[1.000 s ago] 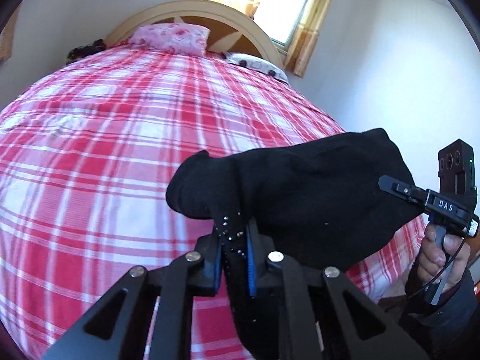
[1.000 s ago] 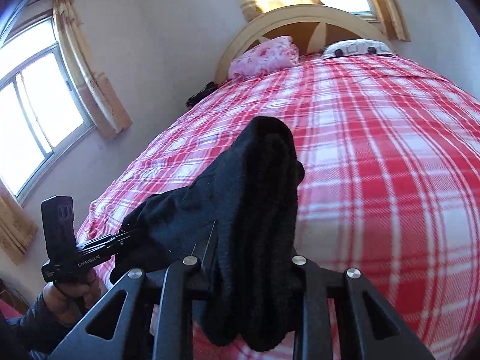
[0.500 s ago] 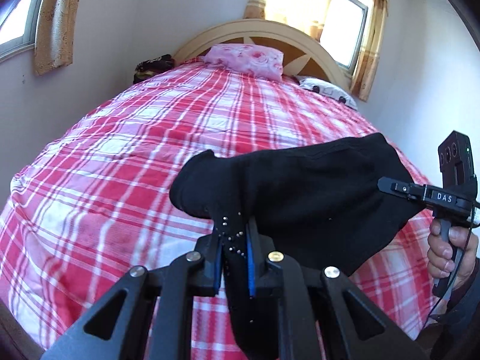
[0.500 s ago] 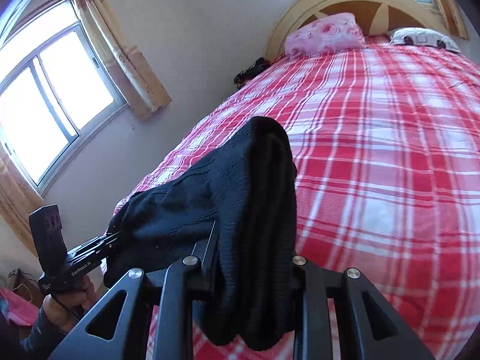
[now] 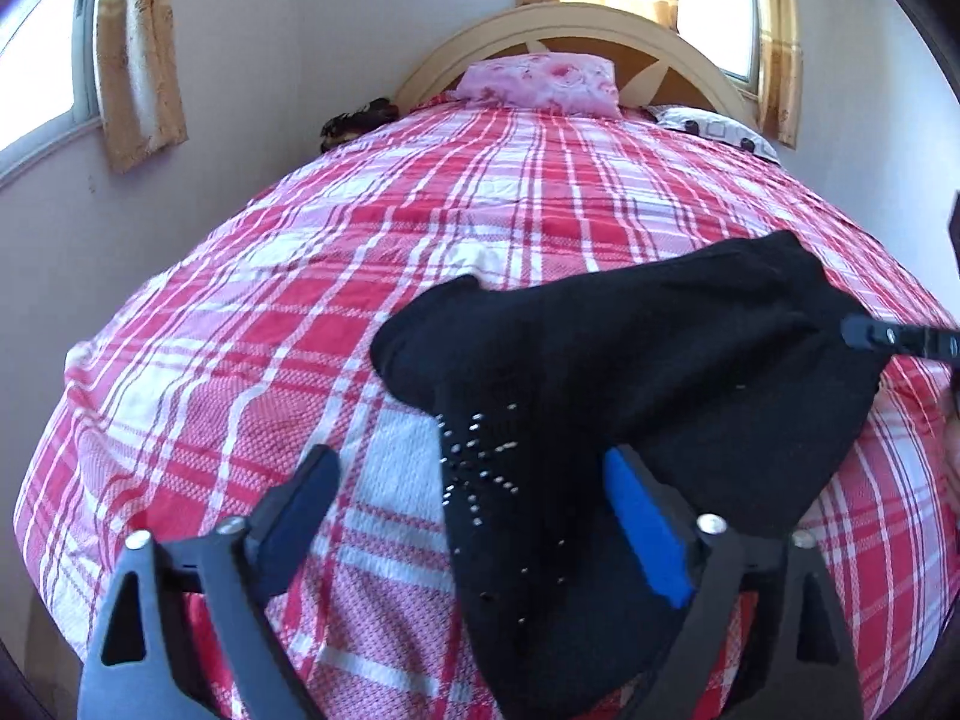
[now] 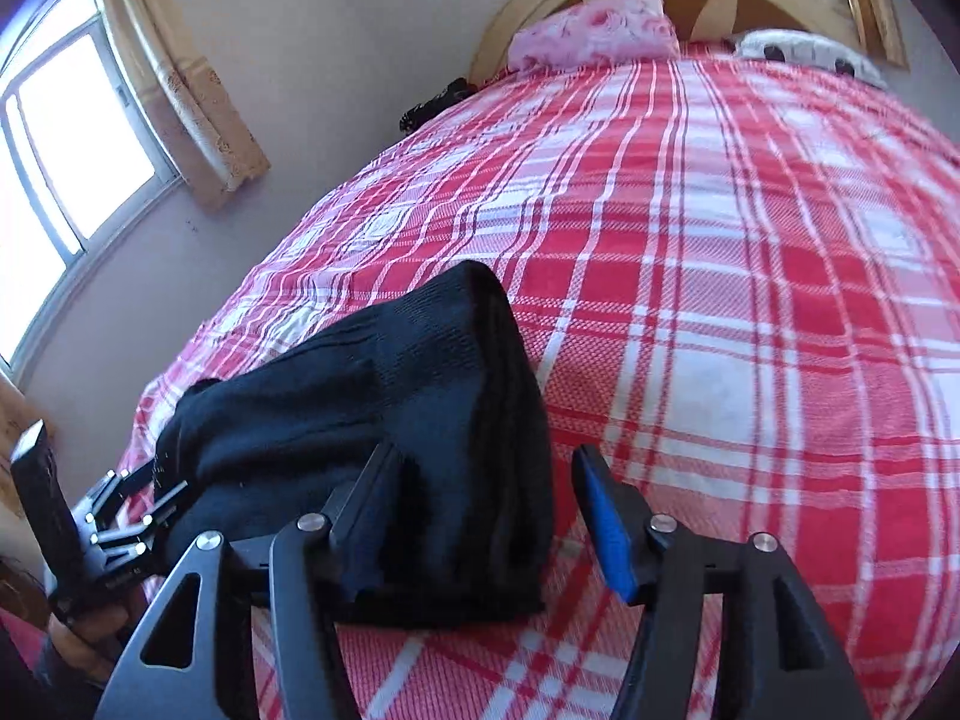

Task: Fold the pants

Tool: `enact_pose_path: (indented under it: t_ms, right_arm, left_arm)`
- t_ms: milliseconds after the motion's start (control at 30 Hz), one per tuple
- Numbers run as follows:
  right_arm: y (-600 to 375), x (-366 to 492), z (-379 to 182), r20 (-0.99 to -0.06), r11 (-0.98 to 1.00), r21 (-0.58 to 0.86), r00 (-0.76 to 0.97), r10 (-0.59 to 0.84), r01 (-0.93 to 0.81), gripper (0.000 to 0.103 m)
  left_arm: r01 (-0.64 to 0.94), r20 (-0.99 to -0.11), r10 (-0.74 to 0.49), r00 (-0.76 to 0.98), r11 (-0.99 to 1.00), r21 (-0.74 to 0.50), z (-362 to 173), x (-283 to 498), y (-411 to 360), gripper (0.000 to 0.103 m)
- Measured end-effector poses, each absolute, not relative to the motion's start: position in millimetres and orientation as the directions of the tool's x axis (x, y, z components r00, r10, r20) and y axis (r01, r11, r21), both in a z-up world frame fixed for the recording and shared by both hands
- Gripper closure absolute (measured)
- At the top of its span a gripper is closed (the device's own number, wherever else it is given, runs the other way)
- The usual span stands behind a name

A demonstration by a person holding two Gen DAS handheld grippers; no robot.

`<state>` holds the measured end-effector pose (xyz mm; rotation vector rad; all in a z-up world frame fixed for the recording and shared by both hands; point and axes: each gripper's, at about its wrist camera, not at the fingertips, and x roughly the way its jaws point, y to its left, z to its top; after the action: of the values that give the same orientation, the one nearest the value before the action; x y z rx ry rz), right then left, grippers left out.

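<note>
The black pants [image 5: 630, 360], folded into a thick bundle with small shiny studs, lie on the red plaid bed [image 5: 360, 276] near its foot. My left gripper [image 5: 474, 492] stands wide open and is still opening; one end of the pants lies between its fingers, touching neither pad. In the right wrist view the other end of the pants [image 6: 420, 396] sits between the opening jaws of my right gripper [image 6: 480, 492]. The cloth rests against the left finger, and the blue pad [image 6: 606, 534] is clear of it. The left gripper [image 6: 120, 516] shows at the lower left in a hand.
A pink pillow [image 5: 540, 81] and a white patterned pillow [image 5: 714, 129] lie by the cream headboard [image 5: 570, 24]. A dark item [image 5: 357, 120] sits at the bed's far left corner. Curtained windows [image 6: 66, 120] line the left wall. The bedspread stretches beyond the pants.
Both grippers were shut on the pants and have since opened. The bundle has sunk onto the bedspread. Both views have swung left and dipped toward the bed.
</note>
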<state>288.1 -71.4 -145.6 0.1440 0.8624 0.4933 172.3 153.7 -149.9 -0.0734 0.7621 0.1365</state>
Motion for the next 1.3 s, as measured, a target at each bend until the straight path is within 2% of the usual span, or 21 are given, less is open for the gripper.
enact_pose_path:
  t_ms: [100,167,367,633,833,1067,1300]
  right_arm:
    - [-63.1,278.3,-144.7,-0.728,0.904,0.200,0.560,0.396,-0.378,0.038]
    - [-64.3,272.4,-145.5,-0.725,0.907,0.173,0.573,0.382,-0.385,0.036]
    - [-77.4,273.4,-156.0,-0.731,0.914,0.243,0.558,0.393,-0.325,0.026]
    - [-101.8,258.3,-138.1,-0.686,0.932,0.258,0.631,0.362,-0.255,0.026]
    - [-111.2,250.7,-138.5,-0.698,0.934,0.281,0.621,0.356,-0.220,0.026]
    - [-116.8,219.0,-127.8,-0.668,0.925,0.322,0.644,0.372,-0.199,0.026]
    - [-117.4,170.7,-91.0,-0.596,0.932,0.292,0.720,0.354,-0.217,0.026]
  left_arm:
    - [-0.166,-0.706,0.084,0.703,0.985,-0.047,-153.2,168.0,159.0,0.002]
    - [-0.169,-0.706,0.084,0.703,0.984,-0.051,-155.3,162.2,159.2,0.000]
    - [-0.175,-0.705,0.061,0.707,0.980,-0.091,-158.8,156.1,163.6,0.000]
    - [-0.185,-0.714,0.081,0.696,0.980,-0.070,-151.9,147.5,160.5,0.000]
    - [-0.191,-0.712,0.078,0.698,0.978,-0.080,-142.3,132.4,157.5,0.000]
    - [-0.177,-0.668,0.087,0.739,0.982,-0.068,-114.3,113.3,146.6,0.000]
    - [-0.134,-0.592,0.055,0.804,0.987,-0.091,-80.6,95.2,127.5,0.000]
